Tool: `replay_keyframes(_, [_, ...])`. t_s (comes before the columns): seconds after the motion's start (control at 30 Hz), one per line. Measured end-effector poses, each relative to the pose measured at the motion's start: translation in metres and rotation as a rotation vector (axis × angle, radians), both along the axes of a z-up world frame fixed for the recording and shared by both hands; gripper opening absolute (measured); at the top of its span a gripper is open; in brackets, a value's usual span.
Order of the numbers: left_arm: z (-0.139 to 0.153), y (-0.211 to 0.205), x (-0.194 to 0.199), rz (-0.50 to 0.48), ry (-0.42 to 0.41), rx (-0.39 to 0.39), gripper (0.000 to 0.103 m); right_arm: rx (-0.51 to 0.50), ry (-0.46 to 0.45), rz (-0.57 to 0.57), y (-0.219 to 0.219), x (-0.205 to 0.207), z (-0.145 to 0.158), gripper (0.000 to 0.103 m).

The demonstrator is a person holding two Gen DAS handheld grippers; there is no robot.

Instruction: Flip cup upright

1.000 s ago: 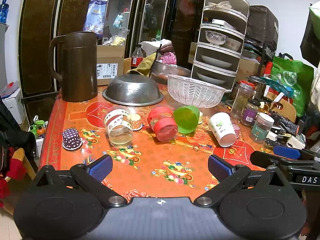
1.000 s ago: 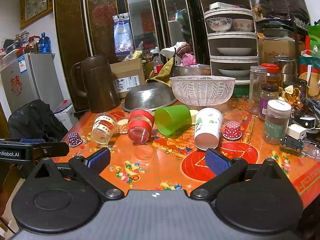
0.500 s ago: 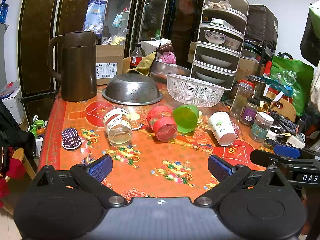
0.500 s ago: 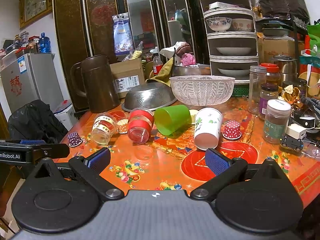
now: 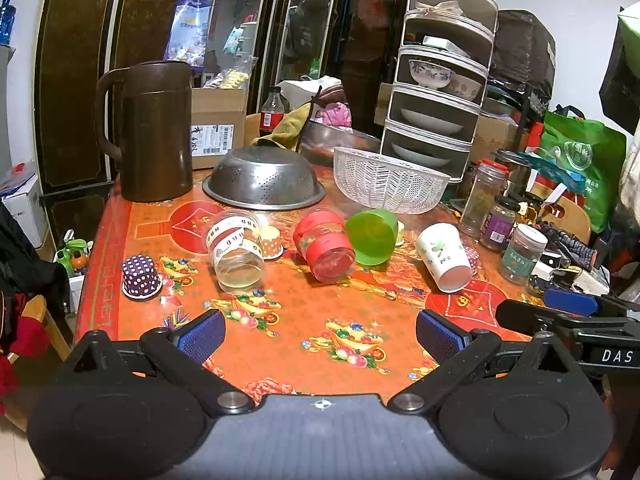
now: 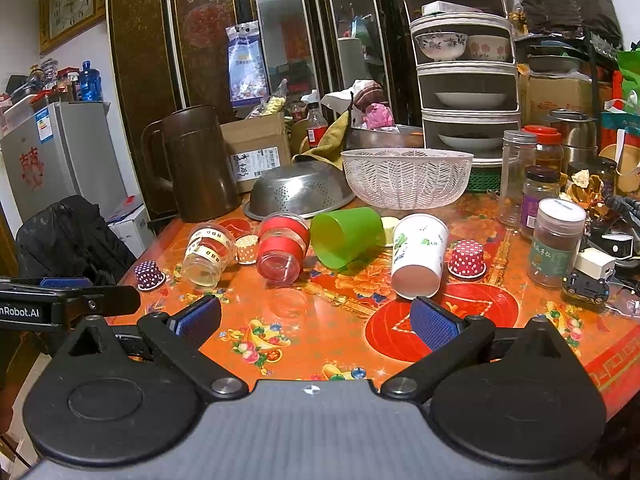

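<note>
Several cups lie on their sides in a row across the orange table: a clear cup with a printed band (image 5: pixel 236 252) (image 6: pixel 208 252), a red-banded clear cup (image 5: pixel 326 248) (image 6: pixel 282 250), a green cup (image 5: pixel 372 236) (image 6: pixel 344 236) and a white paper cup (image 5: pixel 444 258) (image 6: pixel 418 256). My left gripper (image 5: pixel 320 336) is open and empty, low over the table's front, short of the cups. My right gripper (image 6: pixel 316 322) is open and empty, in front of the white cup and apart from it.
A brown jug (image 5: pixel 154 132), an upturned steel colander (image 5: pixel 264 178) and a white basket (image 5: pixel 390 180) stand behind the cups. Jars (image 6: pixel 556 248) crowd the right side. Small dotted paper cups (image 5: pixel 140 278) (image 6: pixel 466 258) stand upside down. The right gripper's finger shows in the left wrist view (image 5: pixel 568 302).
Almost nothing has changed. Both grippers stay open and nearly still; the cups have not moved.
</note>
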State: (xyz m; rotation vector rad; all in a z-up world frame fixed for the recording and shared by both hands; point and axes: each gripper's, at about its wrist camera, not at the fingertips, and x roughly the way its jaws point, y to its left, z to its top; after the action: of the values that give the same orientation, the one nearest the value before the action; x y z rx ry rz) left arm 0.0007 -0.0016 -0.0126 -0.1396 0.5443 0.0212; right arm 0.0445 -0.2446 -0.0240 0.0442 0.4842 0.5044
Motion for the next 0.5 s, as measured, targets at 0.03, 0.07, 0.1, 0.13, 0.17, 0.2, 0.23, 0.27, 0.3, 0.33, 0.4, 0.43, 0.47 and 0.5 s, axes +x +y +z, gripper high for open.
replay_keyframes(0.03, [0.000,0.000,0.001,-0.003,0.003,0.012,0.102,0.000,0.003,0.001,0.001,0.001,0.000,0.102])
replay_keyframes(0.07, [0.001,0.000,0.002,-0.005,0.002,0.023,0.102,-0.001,0.009,0.000,0.002,0.002,0.000,0.102])
replay_keyframes(0.1, [0.001,0.001,0.003,-0.007,-0.004,0.032,0.102,0.001,0.016,0.000,0.003,0.004,0.001,0.102])
replay_keyframes(0.13, [0.002,0.003,0.003,-0.006,-0.011,0.035,0.102,0.007,0.024,0.006,0.004,0.006,0.002,0.102])
replay_keyframes(0.17, [0.002,0.007,0.003,-0.004,-0.015,0.033,0.102,0.016,0.034,0.016,0.006,0.009,0.003,0.102])
replay_keyframes(0.2, [0.002,0.010,0.003,-0.003,-0.018,0.029,0.102,0.026,0.044,0.027,0.008,0.014,0.004,0.102])
replay_keyframes(0.23, [0.002,0.014,0.003,-0.011,-0.022,0.022,0.102,0.037,0.057,0.033,0.010,0.020,0.006,0.102])
replay_keyframes(0.27, [0.001,0.017,0.002,-0.022,-0.024,0.015,0.102,0.044,0.077,0.036,0.015,0.029,0.009,0.102])
replay_keyframes(0.3, [0.000,0.021,0.001,-0.029,-0.023,0.009,0.102,0.048,0.103,0.039,0.022,0.040,0.012,0.102])
replay_keyframes(0.33, [-0.002,0.025,0.000,-0.039,-0.020,-0.002,0.102,0.050,0.136,0.050,0.031,0.052,0.014,0.102])
replay_keyframes(0.4, [-0.006,0.034,-0.003,-0.050,-0.015,-0.036,0.103,0.037,0.212,0.085,0.052,0.080,0.017,0.102])
replay_keyframes(0.43, [-0.007,0.039,-0.005,-0.048,-0.012,-0.052,0.103,0.023,0.250,0.101,0.063,0.094,0.016,0.102])
replay_keyframes(0.47, [-0.009,0.045,-0.007,-0.037,-0.012,-0.067,0.103,-0.002,0.288,0.124,0.077,0.110,0.016,0.102])
replay_keyframes(0.5, [-0.010,0.051,-0.009,-0.026,-0.013,-0.078,0.103,-0.029,0.315,0.138,0.091,0.125,0.014,0.102])
